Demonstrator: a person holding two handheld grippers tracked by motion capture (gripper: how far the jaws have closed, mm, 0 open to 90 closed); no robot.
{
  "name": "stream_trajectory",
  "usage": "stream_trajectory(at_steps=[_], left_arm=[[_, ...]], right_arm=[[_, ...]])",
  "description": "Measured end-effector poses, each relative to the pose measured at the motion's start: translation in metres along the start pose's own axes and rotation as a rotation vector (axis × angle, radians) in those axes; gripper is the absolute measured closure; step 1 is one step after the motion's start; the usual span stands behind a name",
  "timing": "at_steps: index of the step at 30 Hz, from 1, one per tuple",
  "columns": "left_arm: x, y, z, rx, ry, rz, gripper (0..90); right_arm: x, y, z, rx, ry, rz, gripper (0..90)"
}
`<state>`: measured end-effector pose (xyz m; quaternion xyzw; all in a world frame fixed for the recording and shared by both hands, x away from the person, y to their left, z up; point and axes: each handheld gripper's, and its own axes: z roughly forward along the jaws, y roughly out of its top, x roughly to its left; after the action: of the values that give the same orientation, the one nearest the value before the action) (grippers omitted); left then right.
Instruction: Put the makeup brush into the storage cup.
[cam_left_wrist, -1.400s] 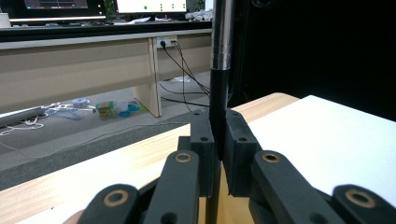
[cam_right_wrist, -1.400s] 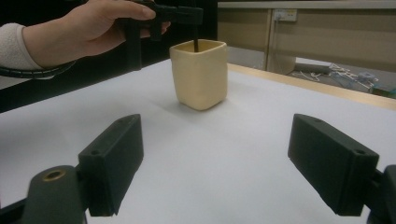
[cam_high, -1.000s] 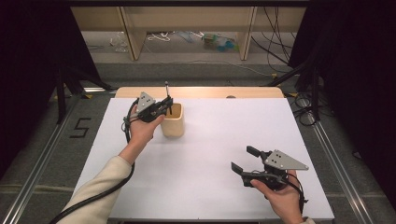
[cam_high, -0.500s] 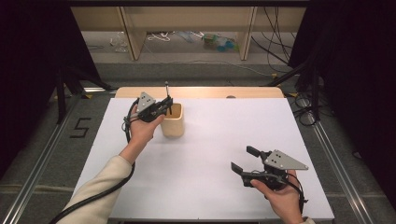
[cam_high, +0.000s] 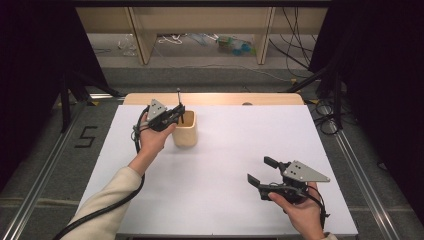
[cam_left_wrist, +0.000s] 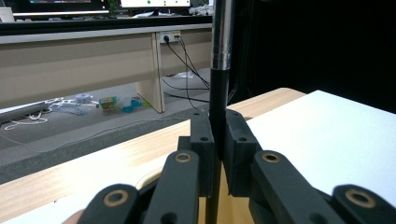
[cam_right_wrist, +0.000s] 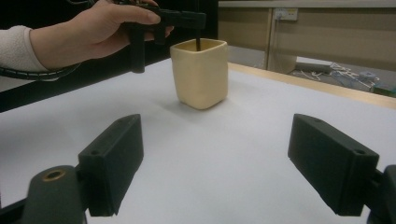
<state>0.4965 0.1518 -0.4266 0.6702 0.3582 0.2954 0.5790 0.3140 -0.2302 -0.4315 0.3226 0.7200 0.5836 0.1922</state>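
A cream square cup (cam_high: 184, 129) (cam_right_wrist: 200, 73) stands on the white table top near its far left. My left gripper (cam_high: 179, 114) (cam_left_wrist: 218, 133) hovers just over the cup's rim, shut on a thin black pen with a silver upper part (cam_high: 179, 100) (cam_left_wrist: 219, 88). The pen stands upright, its lower end inside the cup (cam_right_wrist: 198, 45). My right gripper (cam_high: 263, 170) (cam_right_wrist: 229, 163) is held low over the near right of the table, open with nothing between its fingers, facing the cup.
A white sheet (cam_high: 225, 150) covers the table, with a wooden strip (cam_high: 215, 99) bare along the far edge. Beyond it are a wooden bench (cam_high: 200, 20), loose cables and small clutter on the floor. Dark curtains flank both sides.
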Motion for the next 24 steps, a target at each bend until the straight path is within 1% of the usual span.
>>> stream_trajectory(at_steps=[2, 6, 10, 11, 12, 13, 15, 16, 20, 21, 24], left_arm=[[-0.0003, -0.0008, 0.0004, 0.001, 0.000, -0.007, 83.8], [0.0003, -0.0024, 0.0007, 0.007, 0.001, -0.002, 83.8], [-0.0008, -0.0044, 0.0015, 0.011, 0.001, -0.011, 83.7], [-0.0009, -0.0046, 0.0016, 0.012, 0.001, -0.010, 83.8], [-0.0008, -0.0048, 0.0016, 0.014, 0.002, -0.003, 83.7], [-0.0013, -0.0054, 0.0019, 0.014, 0.002, -0.007, 83.7], [-0.0013, -0.0059, 0.0021, 0.016, 0.001, -0.005, 83.7], [-0.0014, -0.0063, 0.0023, 0.017, 0.001, -0.007, 83.7], [-0.0010, -0.0075, 0.0025, 0.025, 0.001, 0.003, 83.7], [-0.0017, -0.0080, 0.0029, 0.023, 0.002, -0.006, 83.7], [-0.0021, -0.0090, 0.0032, 0.026, 0.001, -0.009, 83.7]], right_arm=[[0.0000, 0.0000, 0.0000, 0.001, 0.000, 0.000, 19.4], [0.0001, 0.0000, -0.0001, 0.001, 0.000, 0.000, 19.4], [0.0000, 0.0002, 0.0000, -0.001, 0.000, -0.002, 19.4], [-0.0003, 0.0006, -0.0013, 0.014, -0.006, -0.009, 19.4], [0.0001, 0.0001, -0.0003, 0.003, -0.001, 0.000, 19.4], [0.0000, 0.0000, -0.0001, 0.001, -0.001, 0.000, 19.4], [0.0000, 0.0001, -0.0001, 0.000, 0.000, -0.001, 19.4], [-0.0002, 0.0006, -0.0013, 0.012, -0.009, -0.008, 19.4], [0.0001, 0.0001, 0.0000, 0.002, 0.001, -0.001, 19.4], [0.0001, 0.0002, -0.0003, 0.005, -0.002, -0.002, 19.4], [0.0000, -0.0001, 0.0001, 0.003, 0.001, -0.003, 19.4]])
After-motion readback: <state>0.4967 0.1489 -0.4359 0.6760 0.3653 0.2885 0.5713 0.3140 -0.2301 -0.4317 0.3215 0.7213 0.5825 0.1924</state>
